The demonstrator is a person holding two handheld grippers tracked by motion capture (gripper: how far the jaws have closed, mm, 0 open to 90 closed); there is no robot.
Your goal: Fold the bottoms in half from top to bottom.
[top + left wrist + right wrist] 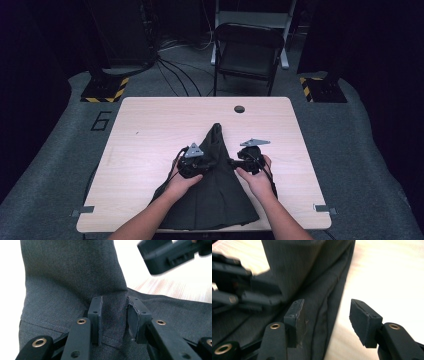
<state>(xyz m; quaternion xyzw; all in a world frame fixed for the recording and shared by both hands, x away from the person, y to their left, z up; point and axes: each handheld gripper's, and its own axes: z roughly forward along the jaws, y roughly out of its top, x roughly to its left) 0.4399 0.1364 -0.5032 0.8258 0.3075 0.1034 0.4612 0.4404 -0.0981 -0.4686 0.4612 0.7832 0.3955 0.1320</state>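
A dark grey garment (216,192) lies on the wooden table (150,130), wide at the near edge and narrowing to a raised point (216,129) toward the far side. My left gripper (210,163) rests on the garment's left part. In the left gripper view the left gripper (113,312) stands open, with a loose hemmed fold of the cloth (112,322) between its pads. My right gripper (234,162) is at the garment's right edge. In the right gripper view the right gripper (327,315) is open, straddling that edge (332,305): one pad over cloth, the other over bare table.
A round hole (239,109) is in the table near its far edge. A folding chair (247,50) stands behind the table, with cables on the grey floor and striped stand bases (105,90) at both sides. Bare wood lies left and right of the garment.
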